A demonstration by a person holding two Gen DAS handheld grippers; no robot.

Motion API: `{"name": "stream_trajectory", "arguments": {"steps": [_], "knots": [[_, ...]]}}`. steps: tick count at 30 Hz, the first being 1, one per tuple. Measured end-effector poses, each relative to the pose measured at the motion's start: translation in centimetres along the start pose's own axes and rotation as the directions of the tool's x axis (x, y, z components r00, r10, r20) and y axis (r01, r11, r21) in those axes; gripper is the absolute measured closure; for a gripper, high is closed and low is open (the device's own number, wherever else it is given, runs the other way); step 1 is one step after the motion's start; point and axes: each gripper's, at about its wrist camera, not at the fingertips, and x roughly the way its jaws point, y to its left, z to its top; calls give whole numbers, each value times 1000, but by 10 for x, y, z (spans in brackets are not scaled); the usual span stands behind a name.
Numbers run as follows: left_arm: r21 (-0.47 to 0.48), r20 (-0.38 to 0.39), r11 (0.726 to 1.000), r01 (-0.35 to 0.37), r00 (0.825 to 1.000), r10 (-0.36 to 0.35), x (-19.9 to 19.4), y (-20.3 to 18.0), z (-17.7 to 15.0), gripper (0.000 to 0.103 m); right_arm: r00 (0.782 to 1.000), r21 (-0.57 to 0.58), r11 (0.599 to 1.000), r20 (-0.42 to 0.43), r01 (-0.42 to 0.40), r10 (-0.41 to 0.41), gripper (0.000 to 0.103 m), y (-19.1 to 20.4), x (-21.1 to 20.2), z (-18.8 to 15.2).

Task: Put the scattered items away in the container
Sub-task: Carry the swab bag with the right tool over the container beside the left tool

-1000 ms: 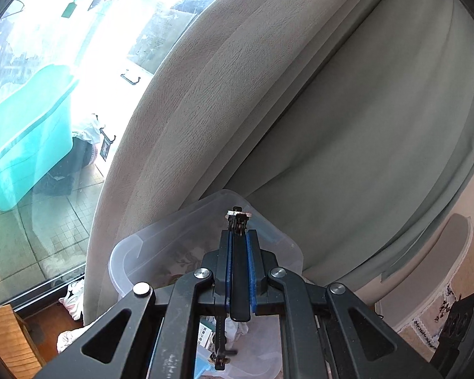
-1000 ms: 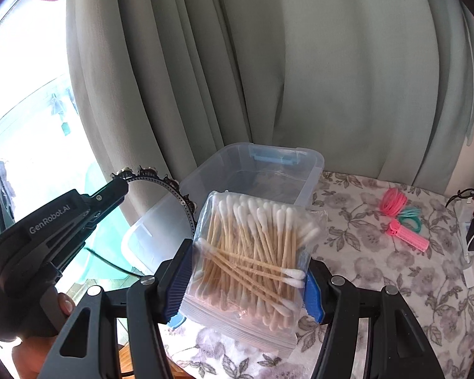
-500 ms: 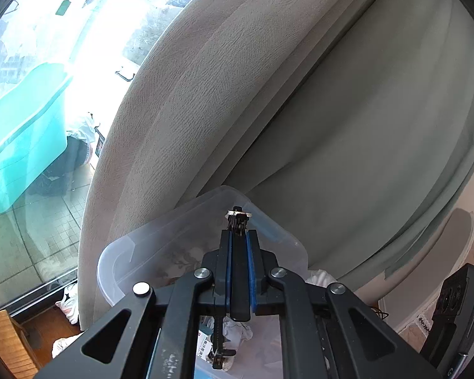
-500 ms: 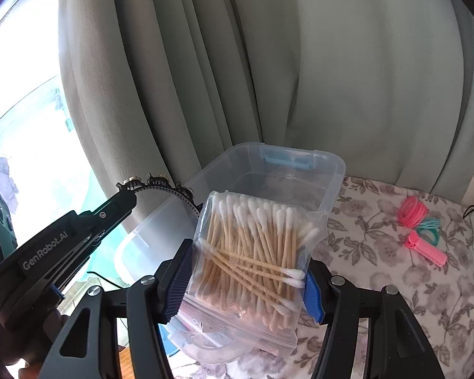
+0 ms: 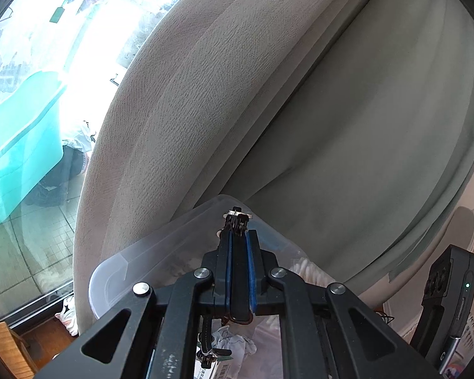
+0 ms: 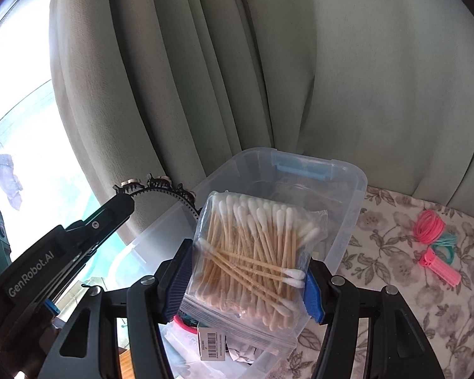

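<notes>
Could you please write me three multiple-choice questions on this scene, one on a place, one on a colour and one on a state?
1. Where do the hair ties lie?
A. In the clear bin
B. On the flowered cloth, right of the bin
C. Between the left jaws

2. What colour is the latch on the far rim of the clear bin?
A. Blue
B. Red
C. Yellow

3. How does the right gripper stand?
A. Open and empty
B. Shut on a headband
C. Shut on the bag of cotton swabs

Answers:
1 B, they sit on the flowered cloth near the pink hair roller.
2 A, the clip is pale blue.
3 C, both blue pads press the bag's sides; the headband is in the left gripper.
</notes>
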Motion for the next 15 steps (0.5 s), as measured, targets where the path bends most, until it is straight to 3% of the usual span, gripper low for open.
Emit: {"name": "stream_trajectory", "arguments": {"steps": [15], "knots": [[26, -31, 999, -43, 999, 44, 37, 4, -18, 95, 999, 16, 1000, -18, -27, 27, 39, -18, 27, 0]]}}
